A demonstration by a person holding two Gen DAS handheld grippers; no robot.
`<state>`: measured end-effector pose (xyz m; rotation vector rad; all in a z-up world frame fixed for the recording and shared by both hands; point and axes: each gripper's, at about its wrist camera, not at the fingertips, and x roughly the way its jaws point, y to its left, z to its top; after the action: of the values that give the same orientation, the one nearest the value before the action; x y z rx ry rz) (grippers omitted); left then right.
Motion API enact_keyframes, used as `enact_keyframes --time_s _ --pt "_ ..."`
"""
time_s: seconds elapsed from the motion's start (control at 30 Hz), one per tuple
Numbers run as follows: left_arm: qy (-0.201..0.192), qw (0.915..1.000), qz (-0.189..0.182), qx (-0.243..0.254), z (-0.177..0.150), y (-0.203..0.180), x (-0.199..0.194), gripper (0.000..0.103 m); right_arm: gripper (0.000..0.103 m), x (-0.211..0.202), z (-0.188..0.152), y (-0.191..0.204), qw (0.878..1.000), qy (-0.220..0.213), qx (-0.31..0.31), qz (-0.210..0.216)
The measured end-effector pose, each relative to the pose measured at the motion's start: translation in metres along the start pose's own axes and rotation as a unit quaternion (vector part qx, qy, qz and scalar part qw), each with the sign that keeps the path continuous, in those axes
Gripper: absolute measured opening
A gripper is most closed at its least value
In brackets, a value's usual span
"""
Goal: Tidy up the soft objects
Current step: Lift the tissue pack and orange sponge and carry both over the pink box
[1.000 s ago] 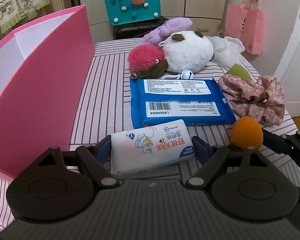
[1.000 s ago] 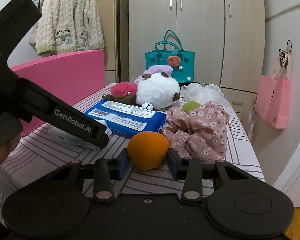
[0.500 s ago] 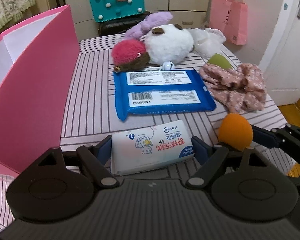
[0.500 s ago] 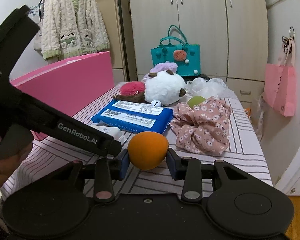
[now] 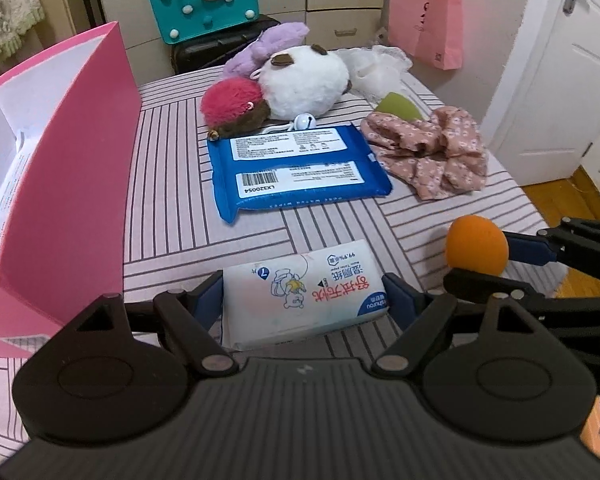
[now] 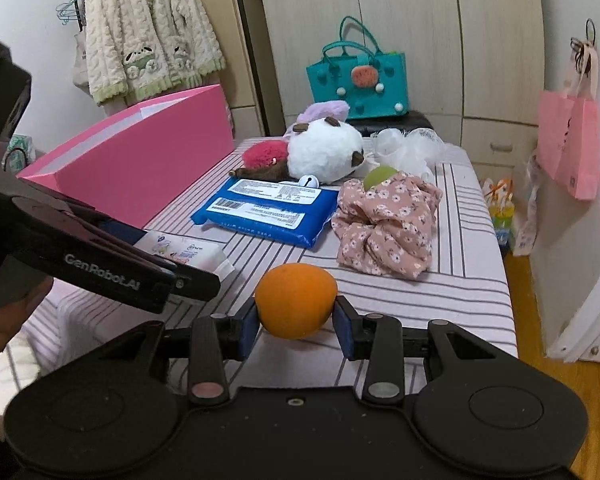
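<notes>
- Pink box (image 5: 60, 184): it stands open-topped at the far left of the striped desk (image 5: 172, 208). I judge it to be the container for the soft items, so I plan both carries towards its opening.
- Left gripper (image 5: 304, 300): the fingers pinch the white tissue pack (image 5: 300, 292) by its two short ends, held clear above the desk. I keep the squeeze steady; the pack is pliable and could buckle or slide out if I tilt it steeply.
- Blue wipes pack (image 5: 296, 168), the plush toys (image 5: 292, 80) and the floral cloth (image 5: 432, 152) lie further back on the desk, untouched. I route above them, not through them.
- Right gripper (image 6: 296, 320): the fingers pinch the orange ball (image 6: 296, 300) at its widest line, also off the surface.
- The two grippers sit just beside each other. I would take the left load over the box wall first, then follow with the right, so the frames do not collide.
- Release only once each item is fully inside the rim.
</notes>
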<state>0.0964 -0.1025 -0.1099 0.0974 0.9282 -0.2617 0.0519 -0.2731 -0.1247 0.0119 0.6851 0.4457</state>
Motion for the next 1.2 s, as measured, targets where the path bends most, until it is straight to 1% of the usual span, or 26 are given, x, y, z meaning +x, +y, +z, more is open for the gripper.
enact_keyframes --time_s 0.13,0.27,0.33,0.43,0.5,0.67,0.83,1.0,1.07,1.13,1.2 --pt "0.001 0.9999 -0.013 0.009 0.001 0.004 -0.016 0.081 0.045 -0.012 0.005 0.001 1.0 0.01 -0.002 0.015" --pt "0.006 0.9998 -0.011 0.015 0.001 0.011 -0.03 0.081 0.045 -0.019 0.008 0.004 1.0 0.007 -0.002 0.018" --pt "0.006 0.9997 -0.009 0.021 0.0 0.015 -0.038 0.081 0.045 -0.021 0.01 0.005 1.0 0.009 0.003 0.027" --pt "0.004 0.9987 0.01 0.049 -0.003 0.019 -0.048 0.081 0.045 -0.023 0.015 0.011 0.999 0.015 0.0 0.04" --pt "0.011 0.9986 0.006 0.051 -0.004 0.026 -0.053 0.081 0.045 -0.023 0.019 0.017 0.999 0.019 -0.008 0.047" --pt "0.015 0.9989 -0.005 0.045 -0.008 0.043 -0.07 0.081 0.045 -0.019 0.026 0.031 0.998 0.031 -0.018 0.059" --pt "0.027 0.9986 -0.033 0.033 -0.009 0.064 -0.093 0.081 0.045 -0.017 0.037 0.046 0.994 0.052 -0.025 0.088" --pt "0.029 0.9988 -0.034 0.02 -0.012 0.084 -0.114 0.081 0.045 -0.021 0.051 0.066 0.99 0.067 -0.045 0.115" --pt "0.032 0.9987 -0.035 0.016 -0.015 0.094 -0.123 0.081 0.045 -0.022 0.057 0.074 0.989 0.069 -0.054 0.119" --pt "0.039 0.9985 -0.038 0.005 -0.018 0.105 -0.129 0.081 0.045 -0.026 0.064 0.081 0.989 0.062 -0.071 0.114" --pt "0.043 0.9981 -0.043 -0.004 -0.021 0.116 -0.135 0.081 0.045 -0.029 0.073 0.089 0.988 0.057 -0.086 0.119"
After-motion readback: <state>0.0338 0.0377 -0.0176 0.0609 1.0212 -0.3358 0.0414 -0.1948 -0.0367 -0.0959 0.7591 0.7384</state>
